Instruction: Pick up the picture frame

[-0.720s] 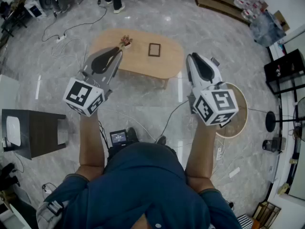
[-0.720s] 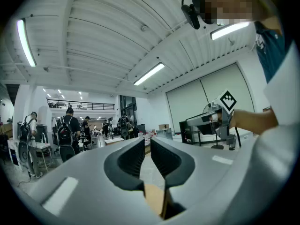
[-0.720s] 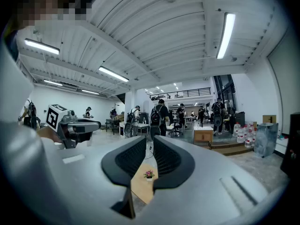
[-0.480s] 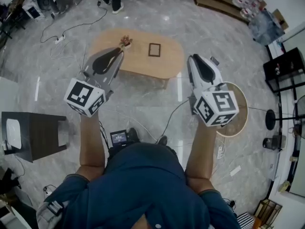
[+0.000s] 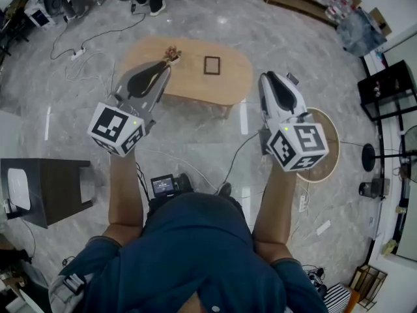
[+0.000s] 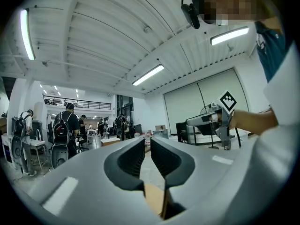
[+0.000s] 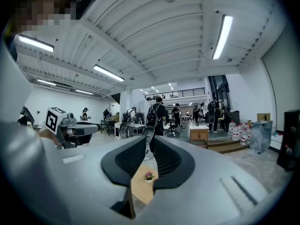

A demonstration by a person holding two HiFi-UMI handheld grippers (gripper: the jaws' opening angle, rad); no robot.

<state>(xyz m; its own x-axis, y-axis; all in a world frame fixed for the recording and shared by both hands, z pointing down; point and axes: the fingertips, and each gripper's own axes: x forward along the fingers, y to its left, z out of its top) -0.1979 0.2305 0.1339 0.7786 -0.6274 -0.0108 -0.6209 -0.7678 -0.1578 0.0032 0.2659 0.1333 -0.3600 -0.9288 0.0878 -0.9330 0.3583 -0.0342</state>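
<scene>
The picture frame (image 5: pixel 212 65), small and dark-rimmed, lies flat on the low oval wooden table (image 5: pixel 228 87), right of a small potted flower (image 5: pixel 172 55). I hold both grippers level, well above the floor and on the near side of the table. My left gripper (image 5: pixel 161 68) overlaps the table's left end in the head view; its jaws are shut with nothing between them (image 6: pixel 146 144). My right gripper (image 5: pixel 266 77) hangs off the table's right end, also shut and empty (image 7: pixel 151 149). In the right gripper view the flower (image 7: pixel 148 176) shows below the jaws.
A dark side table (image 5: pixel 55 181) carrying a white object stands at the left. A round wooden stool (image 5: pixel 328 165) is at the right, near a black shelf (image 5: pixel 389 90). Cables and a small screen device (image 5: pixel 162 186) lie on the marble floor. People stand in the background.
Both grippers keep nearly the same places and stay shut. The table sits a touch higher in the head view.
</scene>
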